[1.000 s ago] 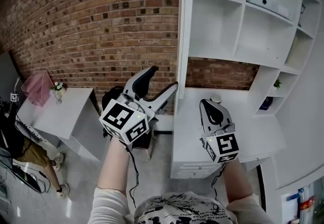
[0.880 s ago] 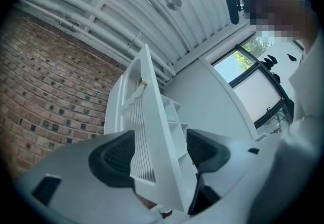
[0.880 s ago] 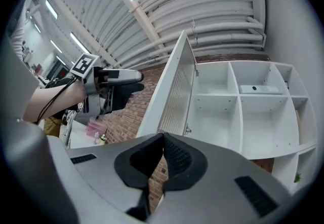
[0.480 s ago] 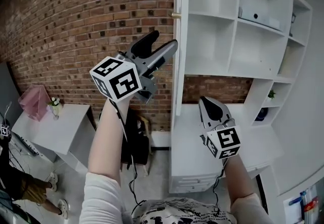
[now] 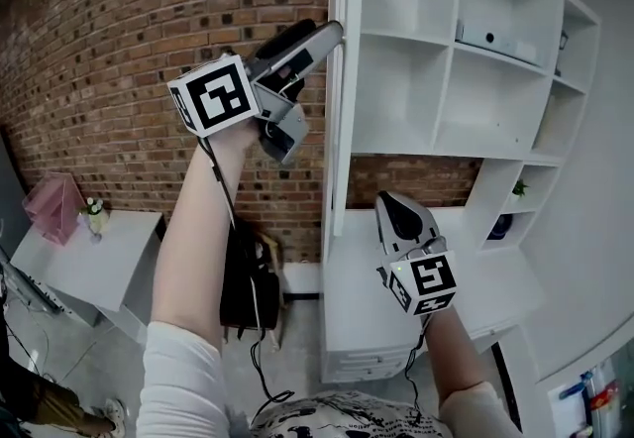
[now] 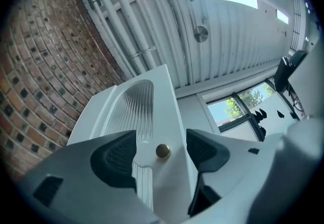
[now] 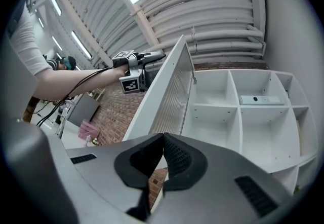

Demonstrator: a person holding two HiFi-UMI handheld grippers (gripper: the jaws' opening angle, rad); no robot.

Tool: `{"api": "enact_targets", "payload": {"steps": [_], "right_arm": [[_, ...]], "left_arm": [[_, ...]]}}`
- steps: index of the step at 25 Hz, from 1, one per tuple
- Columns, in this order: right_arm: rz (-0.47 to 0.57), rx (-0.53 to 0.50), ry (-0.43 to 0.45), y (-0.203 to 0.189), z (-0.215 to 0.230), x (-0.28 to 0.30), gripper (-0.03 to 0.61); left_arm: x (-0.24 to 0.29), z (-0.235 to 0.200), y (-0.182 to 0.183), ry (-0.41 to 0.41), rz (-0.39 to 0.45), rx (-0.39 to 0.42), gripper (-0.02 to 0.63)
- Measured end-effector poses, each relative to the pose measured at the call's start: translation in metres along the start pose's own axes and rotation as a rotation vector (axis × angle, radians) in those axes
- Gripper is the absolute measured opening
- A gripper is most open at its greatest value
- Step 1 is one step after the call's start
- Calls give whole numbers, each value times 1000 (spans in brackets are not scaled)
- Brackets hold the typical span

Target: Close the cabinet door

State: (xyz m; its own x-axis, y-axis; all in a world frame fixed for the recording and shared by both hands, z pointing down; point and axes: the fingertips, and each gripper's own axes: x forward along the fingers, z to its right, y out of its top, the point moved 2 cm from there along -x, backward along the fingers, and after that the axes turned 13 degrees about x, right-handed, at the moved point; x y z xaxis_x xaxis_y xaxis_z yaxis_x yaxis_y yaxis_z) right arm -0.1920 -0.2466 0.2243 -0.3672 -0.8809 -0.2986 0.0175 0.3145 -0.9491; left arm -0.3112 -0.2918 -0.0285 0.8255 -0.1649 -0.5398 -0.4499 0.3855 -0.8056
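The cabinet door (image 5: 338,79) stands swung fully out from the white cabinet (image 5: 451,119), seen edge-on in the head view at centre frame, with the brick wall (image 5: 109,59) to its left and the open compartments to its right. At the left, the left gripper (image 5: 322,34) is held high against the door's free edge. In the left gripper view its jaws stand apart, with the small brass knob (image 6: 162,151) and the door's white frame between the two pads (image 6: 117,159); whether either pad touches the door cannot be confirmed. At the right and lower down, the right gripper (image 5: 394,211) hangs in front of the cabinet's lower section, jaws pressed together with nothing between them, and takes no part in the work. Assessment: the step in hand is the approach to the door's outer edge; the swing itself is not yet begun. The next move calls for seating the left gripper on the knob or frame, then driving the door rightward along its hinge arc until it meets the cabinet face.
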Motion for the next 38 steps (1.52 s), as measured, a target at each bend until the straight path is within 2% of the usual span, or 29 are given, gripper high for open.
{"api": "enact_targets", "payload": {"steps": [5, 6, 7, 9, 17, 20, 24, 26, 35, 38], "right_arm": [[15, -35, -12, 4, 0, -3, 15], [13, -33, -16, 3, 0, -3, 15], [10, -28, -20, 2, 1, -3, 15], [2, -18, -28, -1, 1, -3, 15], [-25, -15, -34, -8, 1, -7, 15], [-20, 4, -37, -10, 8, -11, 15], [-21, 18, -34, -13, 15, -13, 15], [-18, 28, -26, -14, 21, -12, 15], [5, 32, 3, -17, 74, -17, 15], [-6, 38, 8, -22, 100, -21, 15]], "left_arm": [[4, -3, -14, -29, 19, -165, 294], [4, -2, -14, -39, 30, -183, 257], [4, -1, -13, -47, 41, -194, 141], [5, 2, -12, -56, 50, -196, 103], [8, 1, -17, -45, 67, -186, 91], [12, 3, -22, -19, 57, -159, 91], [20, 11, -20, -26, 40, -33, 92], [27, 15, -21, -22, 30, 5, 92], [70, 41, -47, 21, 7, 132, 91], [86, 47, -62, 29, 2, 148, 89]]}}
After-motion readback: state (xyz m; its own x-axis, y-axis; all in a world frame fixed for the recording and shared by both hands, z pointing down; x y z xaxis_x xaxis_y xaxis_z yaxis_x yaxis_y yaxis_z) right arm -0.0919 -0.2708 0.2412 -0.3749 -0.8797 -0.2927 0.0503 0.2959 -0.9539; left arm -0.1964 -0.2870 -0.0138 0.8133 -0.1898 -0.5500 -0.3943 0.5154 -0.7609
